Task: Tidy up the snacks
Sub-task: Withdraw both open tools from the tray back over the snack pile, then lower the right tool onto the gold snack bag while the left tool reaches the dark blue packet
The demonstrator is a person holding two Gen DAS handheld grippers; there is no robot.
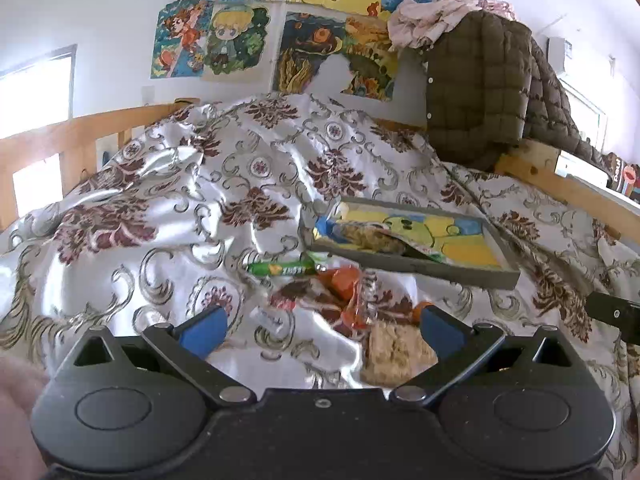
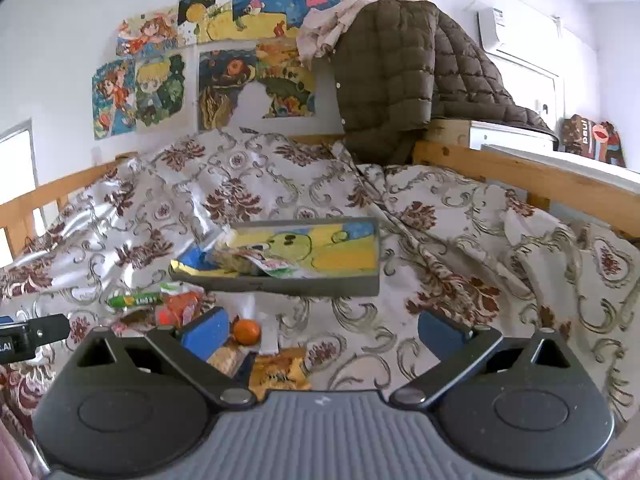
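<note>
Bedding fills our left wrist view: a shiny floral quilt [image 1: 192,208] rumpled across a wooden-framed bed [image 1: 532,168], with painted cartoon pictures [image 1: 224,40] on the white wall behind and a brown quilted coat [image 1: 480,92] draped over the frame. Our left gripper [image 1: 320,330] hangs with fingers wide apart and empty above loose snacks: a green candy roll [image 1: 280,269], an orange wrapper [image 1: 340,284] and a pale crispy bar [image 1: 396,354]. Beyond them a shallow grey tray [image 1: 432,270] with a yellow-and-blue lining holds a packet. From our right wrist view, the right gripper [image 2: 320,330] also stands spread and empty near a small orange fruit [image 2: 247,331], with an air conditioner [image 2: 516,36] on the wall.
</note>
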